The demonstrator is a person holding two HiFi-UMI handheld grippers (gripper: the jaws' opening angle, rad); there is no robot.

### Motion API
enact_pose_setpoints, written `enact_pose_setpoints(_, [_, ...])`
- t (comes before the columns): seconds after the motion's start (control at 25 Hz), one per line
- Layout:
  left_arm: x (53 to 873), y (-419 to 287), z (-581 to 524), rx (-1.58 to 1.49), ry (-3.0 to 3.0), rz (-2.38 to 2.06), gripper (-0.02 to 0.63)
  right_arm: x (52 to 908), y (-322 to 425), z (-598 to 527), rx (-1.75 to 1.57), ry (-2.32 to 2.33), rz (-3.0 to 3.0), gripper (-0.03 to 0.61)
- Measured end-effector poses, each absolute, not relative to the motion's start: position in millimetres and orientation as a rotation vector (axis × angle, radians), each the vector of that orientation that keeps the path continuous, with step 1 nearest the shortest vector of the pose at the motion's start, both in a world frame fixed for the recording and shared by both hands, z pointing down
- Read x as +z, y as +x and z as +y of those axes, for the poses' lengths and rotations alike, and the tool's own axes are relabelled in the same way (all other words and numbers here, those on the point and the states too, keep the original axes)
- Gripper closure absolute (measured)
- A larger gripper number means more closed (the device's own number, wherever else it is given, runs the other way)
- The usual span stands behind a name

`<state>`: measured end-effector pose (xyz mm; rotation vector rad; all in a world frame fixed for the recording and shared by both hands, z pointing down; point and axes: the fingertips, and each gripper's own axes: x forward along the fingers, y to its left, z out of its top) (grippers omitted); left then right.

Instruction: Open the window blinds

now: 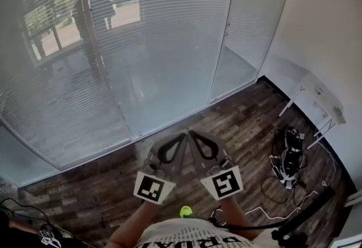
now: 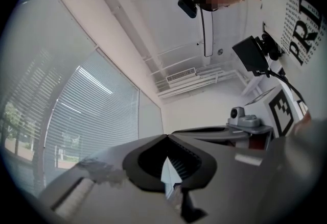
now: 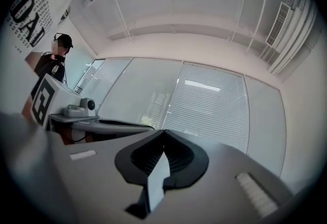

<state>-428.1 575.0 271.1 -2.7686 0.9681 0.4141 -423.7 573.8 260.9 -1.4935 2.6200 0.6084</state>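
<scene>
White slatted blinds (image 1: 158,43) hang with their slats shut behind a tall glass wall ahead of me. They also show in the left gripper view, blinds (image 2: 92,110), and in the right gripper view, blinds (image 3: 214,105). My left gripper (image 1: 182,136) and right gripper (image 1: 192,134) are held side by side low in the head view, a short way from the glass, touching nothing. The left gripper (image 2: 166,137) has its jaws together and empty. The right gripper (image 3: 163,131) is likewise shut on nothing. I see no cord or wand.
Dark wood-plank floor (image 1: 237,122) runs up to the glass. A white table (image 1: 319,97) stands by the right wall, with cables and gear (image 1: 288,159) on the floor beside it. A person in a black cap (image 3: 56,59) stands behind me.
</scene>
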Motion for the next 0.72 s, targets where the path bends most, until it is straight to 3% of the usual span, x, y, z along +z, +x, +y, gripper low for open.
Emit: enact_pose_setpoints(0.72, [292,-331,509,0.35,-2.782,0.949,0.623,290,-323,503,0.435,-1.49,2.65,0.571])
